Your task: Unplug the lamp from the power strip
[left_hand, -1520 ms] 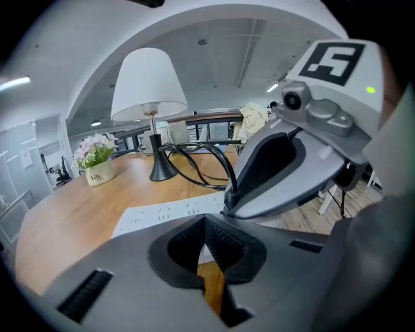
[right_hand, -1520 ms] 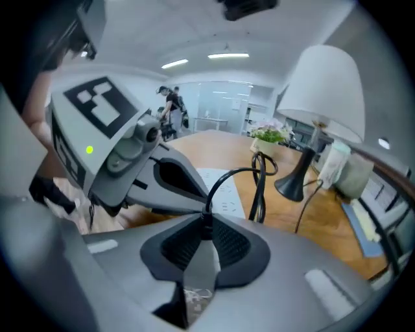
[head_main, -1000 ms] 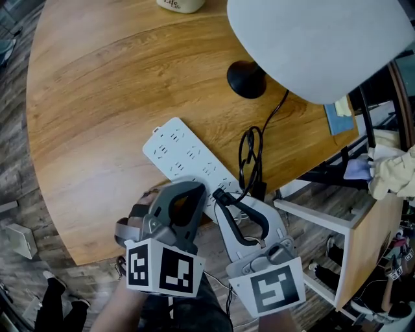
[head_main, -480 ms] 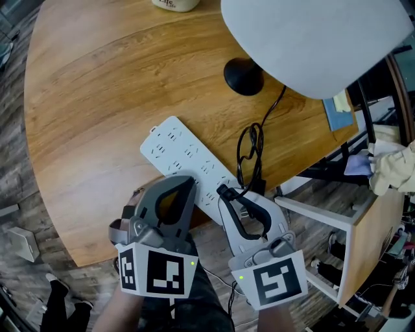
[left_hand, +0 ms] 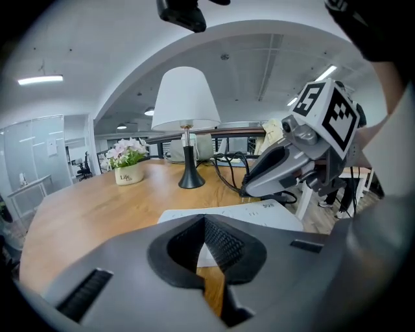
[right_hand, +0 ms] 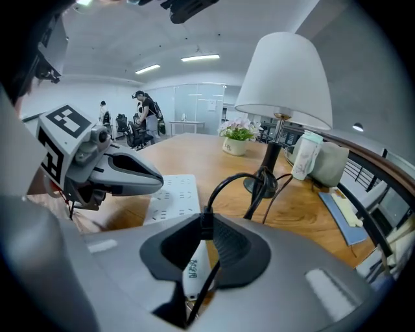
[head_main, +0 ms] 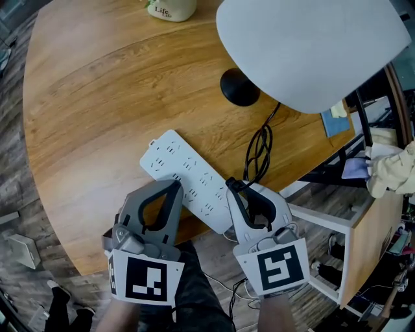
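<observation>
The white power strip point(head_main: 185, 174) lies slantwise on the round wooden table point(head_main: 97, 97). My right gripper point(head_main: 232, 185) is shut on the lamp's black plug point(right_hand: 205, 222) at the strip's right edge. I cannot tell whether the prongs are clear of the socket. From the plug the black cord point(head_main: 259, 150) loops toward the lamp base point(head_main: 239, 87), which stands under the white shade point(head_main: 311, 45). My left gripper point(head_main: 174, 188) is shut with nothing between its pads. Its tips are at the strip's near edge, and the strip point(left_hand: 259, 211) shows just beyond them.
A small flower pot point(head_main: 170, 8) stands at the table's far side. A blue notebook point(head_main: 336, 117) lies near the right rim. Right of the table are a white-framed shelf point(head_main: 337, 227) and a cloth pile point(head_main: 392, 168). The table's near edge runs under both grippers.
The right gripper has carried the plug a little to the right and away from me across the strip, and the cord loop has followed. The left gripper has shifted slightly left.
</observation>
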`<state>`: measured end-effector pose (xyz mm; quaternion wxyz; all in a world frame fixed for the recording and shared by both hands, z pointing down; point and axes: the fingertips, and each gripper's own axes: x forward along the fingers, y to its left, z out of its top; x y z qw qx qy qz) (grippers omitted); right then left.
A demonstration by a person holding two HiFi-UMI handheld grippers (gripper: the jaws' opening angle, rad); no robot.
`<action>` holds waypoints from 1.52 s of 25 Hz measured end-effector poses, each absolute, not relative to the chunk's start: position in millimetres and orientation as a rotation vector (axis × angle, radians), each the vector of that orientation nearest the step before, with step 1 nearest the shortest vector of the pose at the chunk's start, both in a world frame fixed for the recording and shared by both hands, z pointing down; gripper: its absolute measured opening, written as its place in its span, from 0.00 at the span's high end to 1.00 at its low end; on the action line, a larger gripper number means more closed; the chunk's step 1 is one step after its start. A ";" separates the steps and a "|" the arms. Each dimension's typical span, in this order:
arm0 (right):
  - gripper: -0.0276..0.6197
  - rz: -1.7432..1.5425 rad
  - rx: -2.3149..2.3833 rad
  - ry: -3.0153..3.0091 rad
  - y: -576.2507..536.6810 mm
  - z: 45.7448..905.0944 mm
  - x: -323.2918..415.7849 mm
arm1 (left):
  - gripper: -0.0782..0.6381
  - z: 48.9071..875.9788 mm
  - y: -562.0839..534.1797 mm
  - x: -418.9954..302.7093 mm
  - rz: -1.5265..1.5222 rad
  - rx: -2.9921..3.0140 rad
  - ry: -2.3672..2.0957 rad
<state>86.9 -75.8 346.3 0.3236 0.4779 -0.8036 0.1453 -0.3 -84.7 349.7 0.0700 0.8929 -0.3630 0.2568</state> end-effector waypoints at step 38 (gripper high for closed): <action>0.95 0.321 1.382 -2.296 -84.4 317.7 69.6 | 0.90 324.8 -85.2 -16.3 0.547 2.697 -1.132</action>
